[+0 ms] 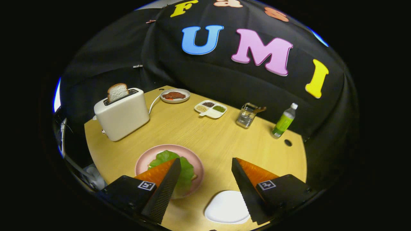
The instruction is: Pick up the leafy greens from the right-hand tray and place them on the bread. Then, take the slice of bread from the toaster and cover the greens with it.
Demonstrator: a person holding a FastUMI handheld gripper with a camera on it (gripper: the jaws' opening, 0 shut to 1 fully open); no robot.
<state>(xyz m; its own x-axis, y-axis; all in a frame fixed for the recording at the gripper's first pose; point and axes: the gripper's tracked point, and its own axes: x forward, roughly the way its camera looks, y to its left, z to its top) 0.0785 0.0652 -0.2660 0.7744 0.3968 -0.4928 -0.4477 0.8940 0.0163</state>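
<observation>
Your gripper (204,165) hung above the light wooden table (199,131) with its 2 fingers spread wide and nothing between them. The green leafy lettuce (179,163) lay on the round pink plate (143,160), partly behind your left finger, with a sliver of bread (194,176) showing under its edge. A white tray (226,207) sat just beside the right finger. Beyond the plate, the cream 2-slot toaster (123,115) held 1 upright slice of white bread (117,91). Farther back stood a small plate of brown meat (174,95), a white divided dish (210,108), a clear utensil holder (246,115) and a green bottle (284,121).
</observation>
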